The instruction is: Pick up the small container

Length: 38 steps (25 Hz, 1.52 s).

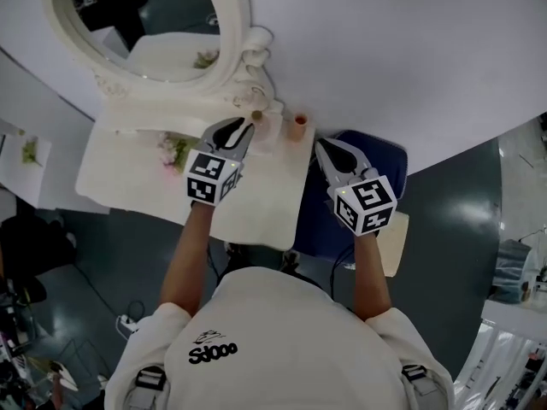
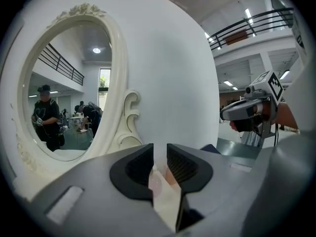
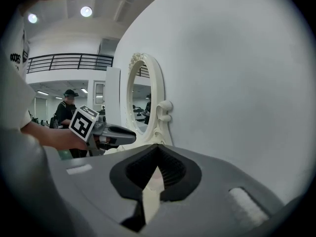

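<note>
A small pale container with a brownish top (image 1: 259, 120) stands at the back of the cream vanity table (image 1: 256, 216), beside the mirror's foot. My left gripper (image 1: 249, 127) points at it, tips right next to it. In the left gripper view its jaws (image 2: 160, 154) stand a narrow gap apart, so it is open, and a pale pinkish container (image 2: 159, 181) shows low in that gap; I see no pad pressing on it. A second small pinkish jar (image 1: 300, 124) stands just to the right. My right gripper (image 1: 319, 146) hovers near that jar, shut and empty (image 3: 157, 152).
An oval cream-framed mirror (image 1: 145, 24) rises at the table's back left against a white curved wall (image 1: 402, 49). Pink flowers (image 1: 175, 150) lie left of my left gripper. A blue seat (image 1: 380, 156) sits under my right gripper. Dark floor surrounds the table.
</note>
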Motion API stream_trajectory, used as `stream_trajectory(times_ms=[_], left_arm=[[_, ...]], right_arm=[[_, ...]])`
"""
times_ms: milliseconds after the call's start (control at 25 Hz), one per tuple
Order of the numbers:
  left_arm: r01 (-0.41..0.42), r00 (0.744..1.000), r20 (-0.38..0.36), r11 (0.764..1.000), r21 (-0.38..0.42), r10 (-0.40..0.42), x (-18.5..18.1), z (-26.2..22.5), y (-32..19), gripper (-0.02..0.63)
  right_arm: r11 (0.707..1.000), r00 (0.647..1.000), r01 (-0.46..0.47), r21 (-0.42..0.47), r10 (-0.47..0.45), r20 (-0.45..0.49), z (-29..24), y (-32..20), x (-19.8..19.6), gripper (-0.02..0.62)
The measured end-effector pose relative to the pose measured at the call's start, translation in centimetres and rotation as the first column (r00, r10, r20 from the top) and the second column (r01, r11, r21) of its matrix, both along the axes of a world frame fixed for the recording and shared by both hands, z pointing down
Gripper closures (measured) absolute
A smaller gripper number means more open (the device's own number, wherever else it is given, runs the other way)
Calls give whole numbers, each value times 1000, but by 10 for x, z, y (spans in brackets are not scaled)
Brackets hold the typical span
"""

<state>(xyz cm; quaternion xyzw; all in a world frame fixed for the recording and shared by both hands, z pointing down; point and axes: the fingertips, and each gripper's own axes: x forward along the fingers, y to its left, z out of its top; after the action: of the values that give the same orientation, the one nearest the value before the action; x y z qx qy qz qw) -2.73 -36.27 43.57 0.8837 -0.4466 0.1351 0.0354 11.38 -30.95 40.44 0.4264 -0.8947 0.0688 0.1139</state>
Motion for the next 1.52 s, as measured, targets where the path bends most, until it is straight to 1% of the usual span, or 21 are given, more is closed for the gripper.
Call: stream_trajectory(times_ms=[160,280,360,560,720,880,960,1000,1160,1320,1520], left_arm=[[-82,997,-7,996,-46,81,2,21,-30,471],[-141,990,7,986,-85,142,9,43,-45,442],[-165,986,11,981,-103,167,13,56,-55,425],[-185,981,26,972,-142,190,18,86,-75,374],[-186,979,46,968,-170,196,24,110,-85,345],[-187,979,45,968,-166,197,30,125,-95,357],[-172,983,43,972,-161,181,32,131,-100,386],[-160,985,36,974,-159,168,33,134,-102,412],[-122,992,10,984,-128,125,33,138,-105,438],[-130,991,18,988,-81,132,40,131,-107,469],[-134,990,27,986,-95,137,43,131,-104,471]], right_arm=[[995,995,-96,-26,96,-13,9,-15,0,594],[986,987,-157,-48,157,-17,18,-20,2,594],[980,982,-187,-66,186,-20,25,-23,4,594],[966,974,-225,-124,225,-18,47,-27,2,594],[959,967,-253,-129,251,-35,56,-33,2,594],[954,963,-270,-130,266,-48,61,-40,7,594],[950,960,-281,-135,276,-54,63,-40,12,594],[948,958,-286,-138,280,-60,64,-40,14,594],[938,948,-315,-141,304,-95,71,-39,28,592],[931,937,-343,-123,330,-116,71,-38,38,594],[926,929,-366,-95,358,-92,66,-37,43,594]])
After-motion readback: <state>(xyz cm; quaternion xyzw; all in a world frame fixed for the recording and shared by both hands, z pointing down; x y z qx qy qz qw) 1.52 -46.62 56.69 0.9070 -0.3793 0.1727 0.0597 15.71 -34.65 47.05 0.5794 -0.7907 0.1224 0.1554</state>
